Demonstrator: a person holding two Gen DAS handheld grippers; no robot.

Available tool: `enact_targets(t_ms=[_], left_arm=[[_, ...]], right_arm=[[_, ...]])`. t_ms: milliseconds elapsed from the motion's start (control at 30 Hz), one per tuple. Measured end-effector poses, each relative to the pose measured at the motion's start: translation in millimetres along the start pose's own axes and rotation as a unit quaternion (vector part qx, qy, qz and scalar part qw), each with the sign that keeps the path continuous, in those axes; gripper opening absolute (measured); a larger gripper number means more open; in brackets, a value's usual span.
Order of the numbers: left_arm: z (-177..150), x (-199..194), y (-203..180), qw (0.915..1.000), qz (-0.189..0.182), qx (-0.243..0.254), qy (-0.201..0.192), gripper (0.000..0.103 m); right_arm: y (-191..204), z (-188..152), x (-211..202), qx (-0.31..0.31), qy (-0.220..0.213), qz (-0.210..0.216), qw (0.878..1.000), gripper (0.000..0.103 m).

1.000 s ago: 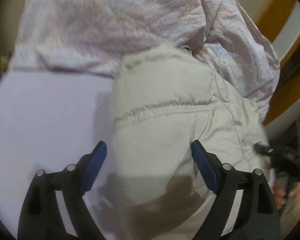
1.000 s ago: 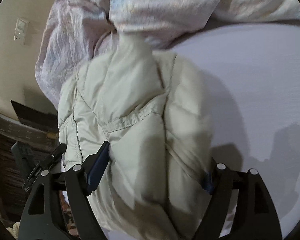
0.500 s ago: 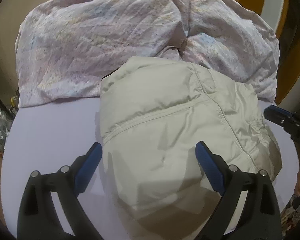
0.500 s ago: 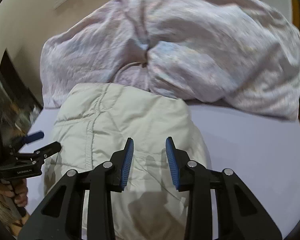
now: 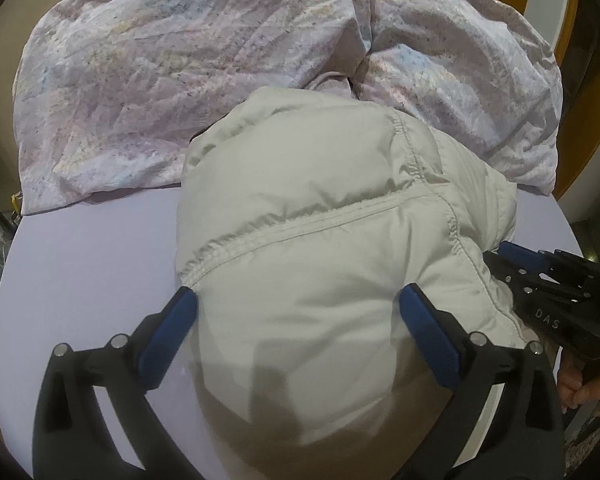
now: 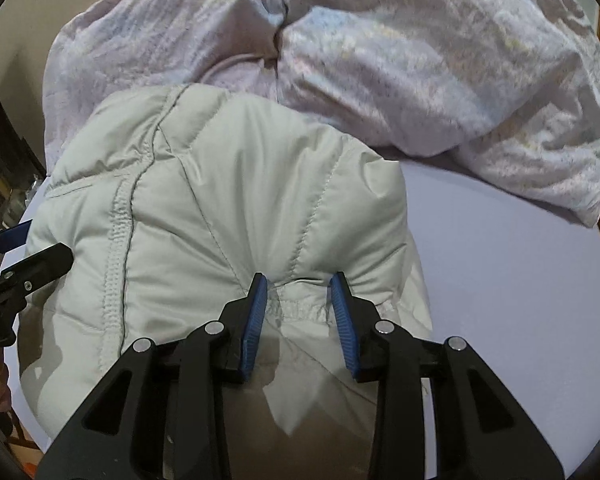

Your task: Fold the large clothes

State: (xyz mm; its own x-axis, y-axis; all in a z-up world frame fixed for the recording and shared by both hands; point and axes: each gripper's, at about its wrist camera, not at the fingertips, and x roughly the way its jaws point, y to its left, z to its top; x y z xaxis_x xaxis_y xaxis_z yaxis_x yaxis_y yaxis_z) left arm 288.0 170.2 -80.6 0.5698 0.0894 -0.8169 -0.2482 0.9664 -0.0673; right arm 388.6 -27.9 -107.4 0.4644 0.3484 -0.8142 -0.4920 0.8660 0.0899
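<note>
Holding my two claws low over the puffy coat, I look at how the job is going. My right claw (image 6: 298, 312) is partly closed, and a bunched bit of the coat's edge sits between its blue pads (image 6: 255, 322). It looks like I am pinching that edge, but I cannot tell for sure that the pads press it. My left claw (image 5: 296, 334) is wide apart, with nothing held. Its two blue fingers (image 5: 168, 330) stand on each side of the coat, and the coat bulges up between them.

The cream coat (image 5: 332, 240) lies on the pale purple bed sheet (image 5: 84, 264), close to me. It is already a thick, rounded bundle, with layers stacked on top of each other and seams running across the top. So I think most of the folding is done. I cannot see any sleeve sticking out.

What is left, I think, is small. The bundle is lumpy and puffed up, so it may need a press to go flatter, or one more fold to make it neat. The edge by my right claw may need tucking in.

Farther back, a crumpled pinkish blanket (image 6: 420, 64) is heaped on the bed. The far end of the coat touches it. It is not folded.
</note>
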Motion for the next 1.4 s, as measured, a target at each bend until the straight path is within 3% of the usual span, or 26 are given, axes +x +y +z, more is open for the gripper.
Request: enact_targets(t_ms=[467,800,900,967,1133,1400], left_arm=[[-5.3,22.4,-0.7,0.9999,0.015,0.008,-0.003,0.101],[-5.4,17.7,-0.5,0.9995,0.029,0.007,0.000,0.101],[-8.2,1.8,-0.2,0.9995,0.033,0.003,-0.004,0.101],[-11.3,-10.9,-1.4,0.9993,0.033,0.013,-0.011,0.101],[-24.1,-53.1,0.9,0.9991,0.027,0.017,-0.027,0.101],[-58.0,-111.3,2.5,0.9998,0.001,-0.016,-0.014,0.101]], right_arm=[[-3.7,-11.9,21.9,0.012,-0.006,0.004,1.000,0.036],[5.4,-9.6,17.7,0.007,0.009,-0.026,1.000,0.040],[0.8,-7.9,2.6,0.025,0.015,-0.034,0.999,0.055],[-2.1,-8.9,-12.9,0.032,0.012,-0.034,0.999,0.074],[-1.3,-20.1,-50.3,0.049,0.018,-0.030,0.998,0.086],[18.8,-46.7,-100.9,0.045,0.065,-0.013,0.997,0.091]])
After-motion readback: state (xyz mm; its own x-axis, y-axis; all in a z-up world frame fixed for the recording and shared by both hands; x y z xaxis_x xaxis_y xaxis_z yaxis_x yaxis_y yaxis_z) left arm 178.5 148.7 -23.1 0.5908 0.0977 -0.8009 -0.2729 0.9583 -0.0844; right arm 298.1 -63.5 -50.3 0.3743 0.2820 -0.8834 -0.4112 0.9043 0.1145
